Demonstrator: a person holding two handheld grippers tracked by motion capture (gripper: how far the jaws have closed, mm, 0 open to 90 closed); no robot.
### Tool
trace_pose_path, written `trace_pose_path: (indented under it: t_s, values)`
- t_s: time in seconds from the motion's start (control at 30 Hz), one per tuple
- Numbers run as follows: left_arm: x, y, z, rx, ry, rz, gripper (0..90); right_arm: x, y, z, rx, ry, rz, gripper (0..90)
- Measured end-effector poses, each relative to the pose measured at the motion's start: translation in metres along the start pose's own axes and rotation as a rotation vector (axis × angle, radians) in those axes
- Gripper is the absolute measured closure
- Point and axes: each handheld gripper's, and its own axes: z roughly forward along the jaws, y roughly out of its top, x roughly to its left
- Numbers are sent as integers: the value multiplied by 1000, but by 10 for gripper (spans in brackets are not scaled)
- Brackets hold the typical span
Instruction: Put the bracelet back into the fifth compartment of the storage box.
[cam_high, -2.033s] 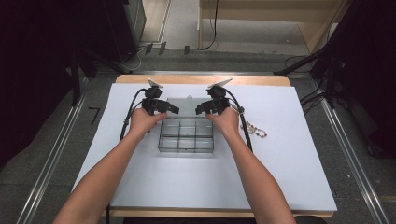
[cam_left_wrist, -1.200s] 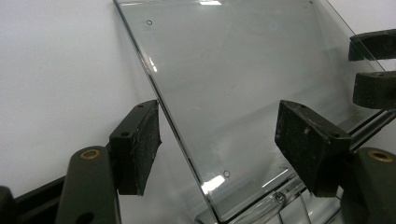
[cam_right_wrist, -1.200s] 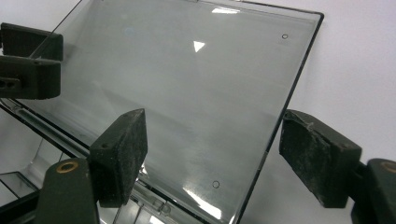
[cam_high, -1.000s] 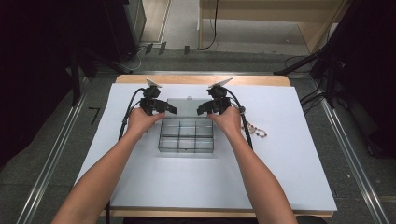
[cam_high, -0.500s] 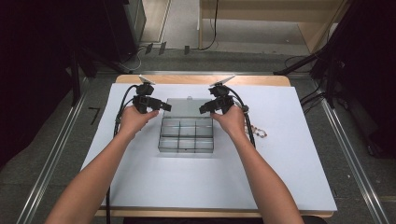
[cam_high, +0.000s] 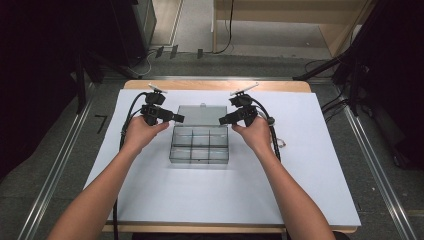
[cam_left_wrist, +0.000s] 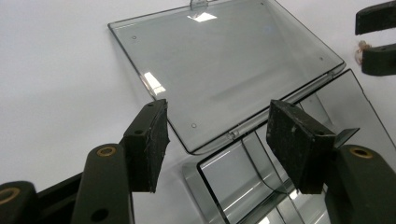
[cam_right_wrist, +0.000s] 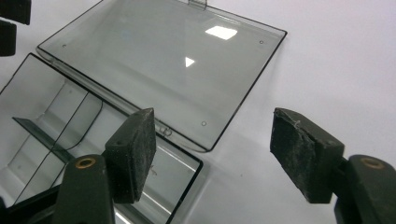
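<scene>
- Clear plastic box (cam_high: 199, 145) is sitting mid-worktop (cam_high: 150, 200), its lid (cam_high: 201, 115) lying flat open behind, so we are reaching compartments freely.
- We are holding left hand-held gripper (cam_high: 178, 118) and right hand-held gripper (cam_high: 223, 120) released, jaws just narrowing, grasping nothing, flanking the lid.

My left gripper (cam_high: 179, 118) and right gripper (cam_high: 222, 120) were black, with brass-coloured pins. The box (cam_high: 199, 145) between them, at twelve o'clock from me, was clear smoky grey, its lid (cam_left_wrist: 224, 70) likewise. The table sheet (cam_high: 310, 150) was plain white.
</scene>
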Motion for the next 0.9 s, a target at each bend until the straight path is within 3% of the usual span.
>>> trace_pose_path:
  t_s: [0.23, 0.37, 0.63, 0.9]
  values:
    - [-8, -8, -2, 9, 33, 44, 386, -2, -7, -8, -22, 10, -6, 334]
    - [-12, -13, -5, -2, 14, 54, 386, -3, -12, -11, -24, -4, -26, 340]
    - [-15, -23, -11, -14, -14, 50, 389, -9, -25, -18, -28, 13, -21, 353]
    - [-15, -33, -15, -25, -15, 57, 413, -14, -33, -27, -49, 23, -19, 358]
